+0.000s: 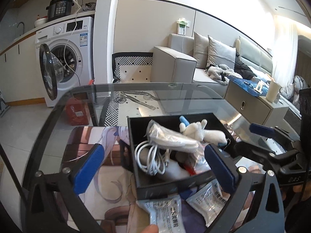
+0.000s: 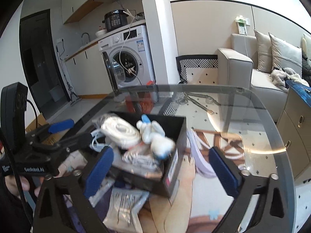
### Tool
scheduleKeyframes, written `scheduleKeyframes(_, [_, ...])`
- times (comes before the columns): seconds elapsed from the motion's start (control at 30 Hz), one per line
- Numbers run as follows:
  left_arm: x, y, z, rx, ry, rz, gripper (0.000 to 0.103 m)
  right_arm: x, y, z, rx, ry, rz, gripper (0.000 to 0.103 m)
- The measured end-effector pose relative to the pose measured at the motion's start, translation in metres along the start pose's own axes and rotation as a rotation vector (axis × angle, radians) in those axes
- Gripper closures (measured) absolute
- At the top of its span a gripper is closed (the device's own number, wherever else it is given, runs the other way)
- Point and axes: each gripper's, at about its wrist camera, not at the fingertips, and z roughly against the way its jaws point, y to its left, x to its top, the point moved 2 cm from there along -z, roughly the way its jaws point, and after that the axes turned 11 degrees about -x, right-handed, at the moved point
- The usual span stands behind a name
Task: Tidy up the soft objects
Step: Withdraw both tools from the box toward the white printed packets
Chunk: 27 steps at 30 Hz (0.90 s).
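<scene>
- Nearest the cameras, flat white printed sachets (image 1: 167, 211) lie on the illustrated mat, just in front of the box; in the right wrist view they (image 2: 124, 203) poke out from under its front edge.
- The left gripper (image 1: 153, 167) stands released, its blue-padded fingers spread either side of the box's near left corner and holding nothing.
- The right gripper (image 2: 161, 170) is likewise spread wide and empty, its left finger over the box's front wall and its right finger above bare mat.
- The open black rectangular box (image 1: 175, 186) sits on the mat on the round glass table (image 1: 136, 89). It holds a coiled white cable (image 1: 149, 157), a clear bag of rolled white cloth (image 1: 171, 137) and, on top towards the back, a small white plush toy with blue tips (image 1: 200, 132).
- The step in hand looks like picking the next soft item, either a loose sachet or something out of the box.
- To do it well, I would drop one gripper straight down on a single item, pinch the plush by its body and not by a limb, and keep clear of the cable loops so they do not drag out.
- The other gripper could steady the box wall, since the light box may slide on the mat.
- Beyond the table stand a white front-loading washing machine (image 1: 66, 58), door open, and a grey sofa (image 1: 175, 66).
</scene>
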Motion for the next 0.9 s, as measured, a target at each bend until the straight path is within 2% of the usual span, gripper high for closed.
scheduleKeyframes(0.33, [-0.03, -0.001, 0.012, 0.046, 0.046, -0.037, 0.0, -0.038, 0.0, 0.008, -0.036, 0.073, -0.001, 0.001])
scheduleKeyframes(0.5, [-0.044, -0.001, 0.014, 0.051, 0.07, -0.026, 0.0, -0.051, -0.001, 0.01, 0.009, 0.139, -0.039, 0.001])
scheduleKeyframes(0.9, [-0.064, -0.006, 0.005, 0.06, 0.136, -0.039, 0.0, -0.067, 0.011, 0.013, -0.006, 0.169, -0.005, 0.001])
